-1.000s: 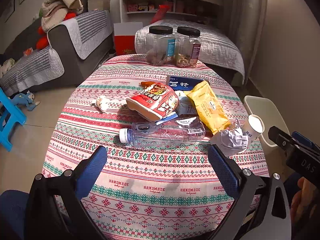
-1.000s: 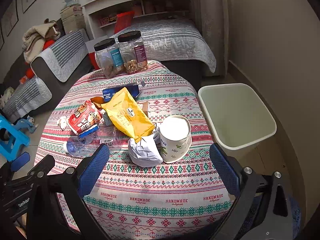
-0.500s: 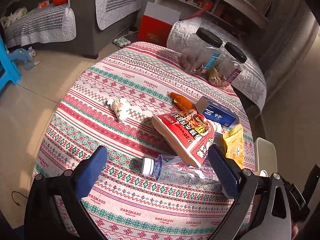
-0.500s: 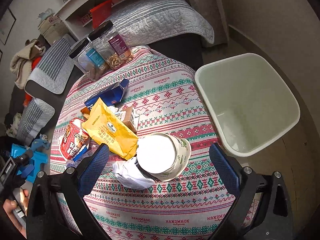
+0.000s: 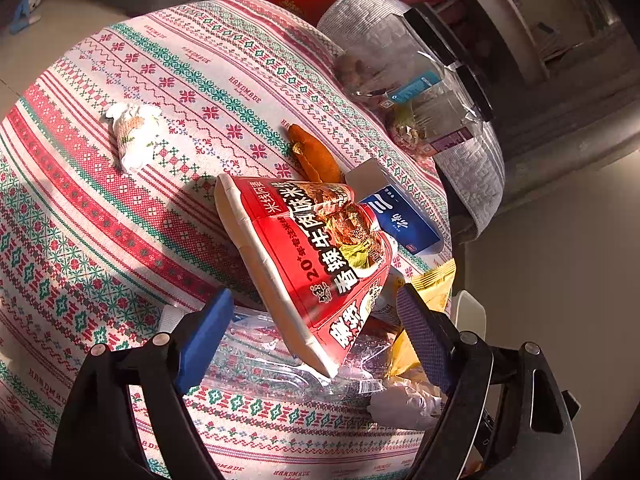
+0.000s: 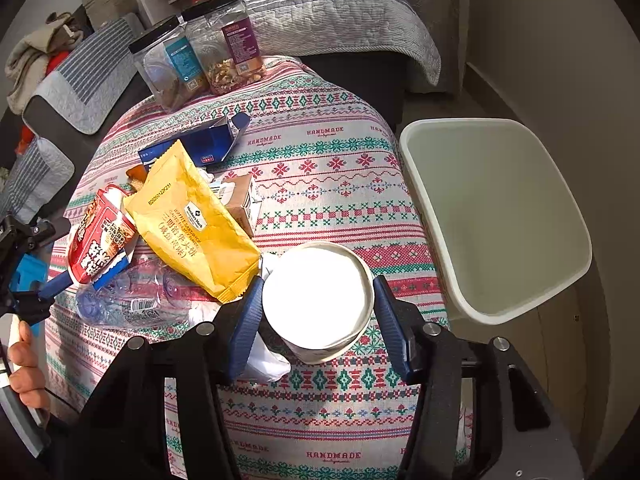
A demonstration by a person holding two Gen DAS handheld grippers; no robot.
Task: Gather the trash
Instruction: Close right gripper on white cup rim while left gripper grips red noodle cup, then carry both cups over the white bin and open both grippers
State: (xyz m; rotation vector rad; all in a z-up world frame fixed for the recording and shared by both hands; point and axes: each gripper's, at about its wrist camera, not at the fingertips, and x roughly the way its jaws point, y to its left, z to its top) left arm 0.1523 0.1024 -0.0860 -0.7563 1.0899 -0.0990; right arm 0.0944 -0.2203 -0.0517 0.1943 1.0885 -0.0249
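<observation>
- Right gripper [image 6: 318, 308] — jaws just closing around a white paper cup [image 6: 320, 308] on the patterned tablecloth [image 6: 320, 184]; pads close beside its rim, contact not certain.
- Left gripper [image 5: 316, 328] — jaws just closing, partly open; red noodle packet [image 5: 312, 264] and crushed clear plastic bottle [image 5: 288, 364] lie between them, unpressed.
- Empty white plastic bin [image 6: 496, 220] — beside the table.
- Yellow snack bag [image 6: 192, 220] — overlapping the bottle.

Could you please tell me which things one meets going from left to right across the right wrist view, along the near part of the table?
Red noodle bowl → yellow snack bag → paper cup → white bin.
</observation>
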